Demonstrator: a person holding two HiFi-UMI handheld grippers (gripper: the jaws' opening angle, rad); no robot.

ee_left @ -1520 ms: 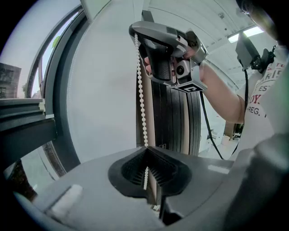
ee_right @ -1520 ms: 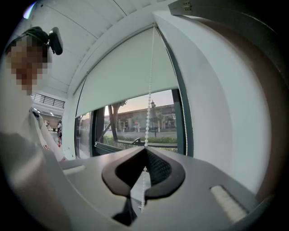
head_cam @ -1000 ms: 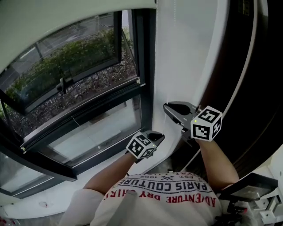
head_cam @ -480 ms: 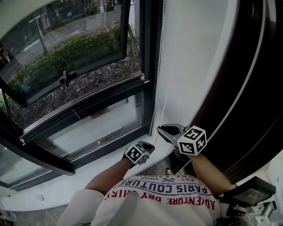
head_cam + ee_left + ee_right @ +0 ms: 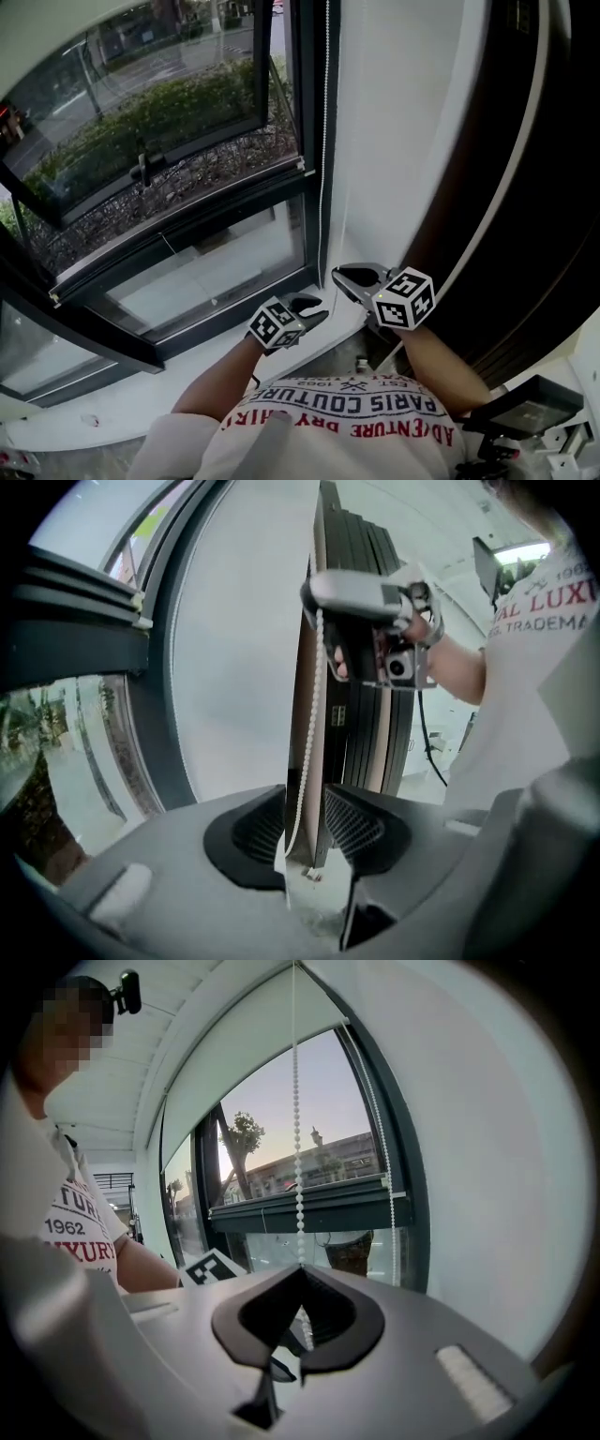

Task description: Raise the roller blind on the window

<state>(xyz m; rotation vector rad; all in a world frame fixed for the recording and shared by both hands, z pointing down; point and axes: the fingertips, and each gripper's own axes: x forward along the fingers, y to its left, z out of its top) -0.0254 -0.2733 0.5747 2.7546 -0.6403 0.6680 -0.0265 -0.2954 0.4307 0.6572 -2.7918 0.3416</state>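
White bead chain (image 5: 323, 141): we see it hanging straight down beside the dark window frame (image 5: 305, 112), at the right edge of the glass, with its low end reaching our two grippers.
Roller blind (image 5: 52, 33): pale fabric at the far top of the window, with the glass below it uncovered.
Right gripper (image 5: 300, 1277): we hold it low, near the foot of the frame. Its jaws are pressed together on the bead chain, which runs straight up from the tips.
Left gripper (image 5: 305, 803): it sits just left of the right one and nearer to us. Its jaws have just been opening and now stand spread. The chain hangs between them and the pads do not press on it.
Second strand (image 5: 380, 1129): another run of beads hangs close to the frame, right of the pinched one.
Wall (image 5: 394, 112): plain white, right of the frame, behind our right gripper.
Sill (image 5: 112, 408): a white ledge under the window, left of our grippers.
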